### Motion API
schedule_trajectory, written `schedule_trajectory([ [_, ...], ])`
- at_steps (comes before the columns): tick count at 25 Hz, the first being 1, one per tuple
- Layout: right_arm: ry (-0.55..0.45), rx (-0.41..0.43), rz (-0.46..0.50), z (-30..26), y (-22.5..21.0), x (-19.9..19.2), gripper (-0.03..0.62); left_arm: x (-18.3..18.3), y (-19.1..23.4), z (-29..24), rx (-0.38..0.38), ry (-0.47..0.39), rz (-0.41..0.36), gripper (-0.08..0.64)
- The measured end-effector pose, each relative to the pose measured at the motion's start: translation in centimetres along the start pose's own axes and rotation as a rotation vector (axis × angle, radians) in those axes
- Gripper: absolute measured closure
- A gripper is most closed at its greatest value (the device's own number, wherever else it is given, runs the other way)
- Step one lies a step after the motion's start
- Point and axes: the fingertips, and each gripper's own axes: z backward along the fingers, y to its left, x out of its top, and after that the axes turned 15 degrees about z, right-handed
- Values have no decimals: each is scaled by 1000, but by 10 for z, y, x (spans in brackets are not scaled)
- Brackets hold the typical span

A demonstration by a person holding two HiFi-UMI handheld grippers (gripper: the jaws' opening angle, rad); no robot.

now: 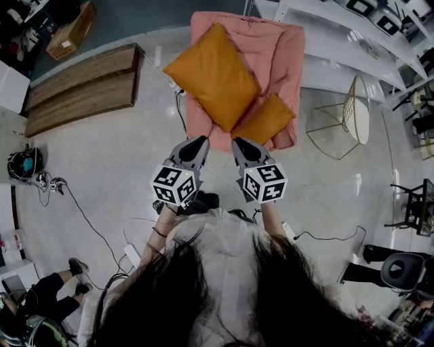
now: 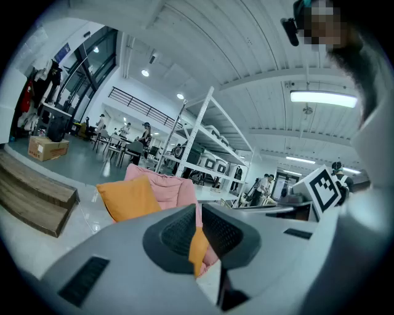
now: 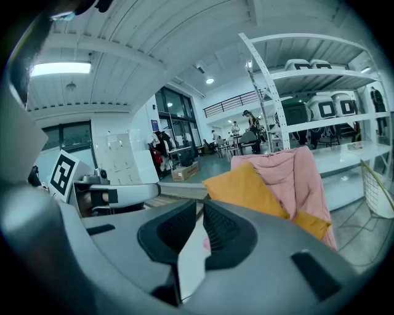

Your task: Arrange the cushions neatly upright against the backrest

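While the left gripper (image 1: 199, 144) and right gripper (image 1: 241, 144) hover with jaws pressed together, empty, a pink armchair (image 1: 279, 51) holds a large orange cushion (image 1: 213, 74) overlapping a small orange cushion (image 1: 266, 119).

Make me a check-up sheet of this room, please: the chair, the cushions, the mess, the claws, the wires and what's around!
Surface: pink armchair, cover rumpled.
Job's things: big orange cushion sits crooked on it; small orange cushion lies lower, by its corner.
Clutter: dark gear on the floor.
Claws: left claw and right claw both shut, empty, short of the armchair.
Cables: black cable trails over the floor.
Surroundings: wooden platform, cardboard box, wire table, white shelves.
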Motion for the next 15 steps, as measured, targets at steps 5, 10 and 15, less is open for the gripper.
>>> schedule_trajectory([
  [5,-9,-21,-1,-6,3,2,538,3,8,3,-3,5,-15,518],
  [10,-27,-70,-12,-9,2,4,538,9,21,10,-10,9,-13,518],
  [15,-15,-117,-38,-9,3,-4,538,9,36,17,-22,36,-15,518],
])
